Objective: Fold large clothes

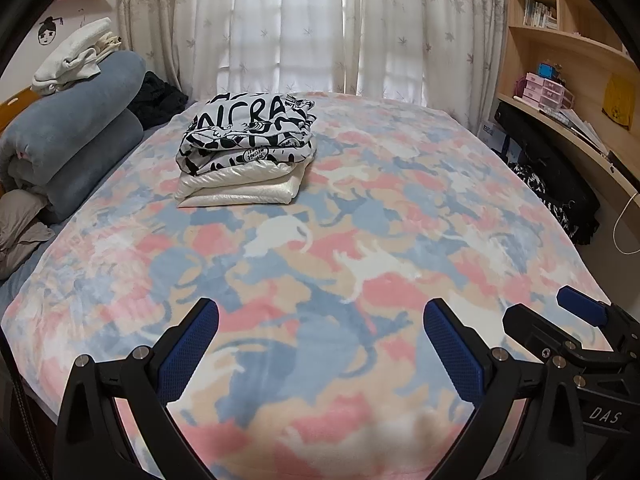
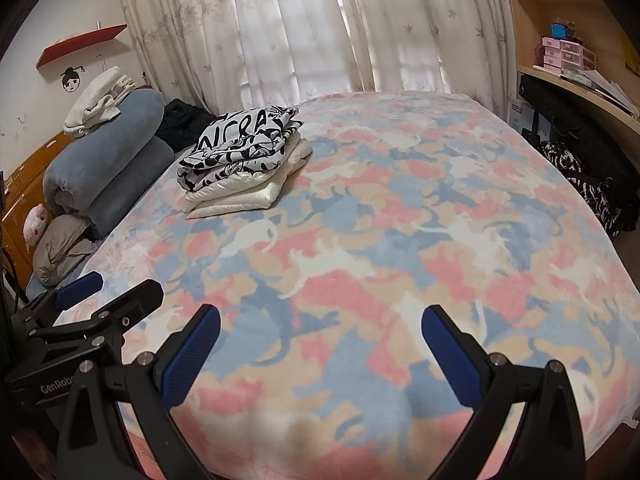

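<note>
Now my left gripper (image 1: 320,344) and right gripper (image 2: 320,344), both spread apart and empty, hover at the bed's (image 1: 440,184) near edge, the folded stack (image 1: 246,148) parked toward its far-left corner, apparently leaving room.

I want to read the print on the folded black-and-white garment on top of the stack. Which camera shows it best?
The left wrist view: the black-and-white garment faces the camera nearly square-on, its lettering large. The right wrist view shows the same garment smaller and at an angle, atop the white folded piece.
</note>
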Available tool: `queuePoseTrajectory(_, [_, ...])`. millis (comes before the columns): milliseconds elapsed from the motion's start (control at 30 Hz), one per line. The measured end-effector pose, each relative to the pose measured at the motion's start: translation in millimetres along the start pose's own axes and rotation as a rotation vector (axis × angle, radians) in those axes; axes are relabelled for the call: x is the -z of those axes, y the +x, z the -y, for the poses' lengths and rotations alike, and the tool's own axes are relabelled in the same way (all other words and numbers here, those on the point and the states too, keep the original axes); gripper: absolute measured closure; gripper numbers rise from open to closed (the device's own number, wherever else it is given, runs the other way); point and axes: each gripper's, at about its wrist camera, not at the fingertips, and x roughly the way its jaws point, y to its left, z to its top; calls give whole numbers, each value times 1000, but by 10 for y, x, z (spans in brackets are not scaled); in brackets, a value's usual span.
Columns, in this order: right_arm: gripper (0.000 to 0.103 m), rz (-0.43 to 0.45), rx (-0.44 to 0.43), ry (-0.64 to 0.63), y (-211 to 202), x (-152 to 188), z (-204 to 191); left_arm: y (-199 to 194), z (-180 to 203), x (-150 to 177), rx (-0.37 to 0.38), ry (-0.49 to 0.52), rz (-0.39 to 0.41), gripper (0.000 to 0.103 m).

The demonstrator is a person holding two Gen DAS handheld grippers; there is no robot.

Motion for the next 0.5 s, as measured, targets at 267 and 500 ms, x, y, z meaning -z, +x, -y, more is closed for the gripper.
queuePoseTrajectory(267, [2, -14, -4, 13, 90, 76, 29, 25, -29, 30, 2, 3, -5, 3])
queuePoseTrajectory(500, [2, -27, -2, 19, 155, 90, 23, 104, -86, 68, 2, 12, -15, 3])
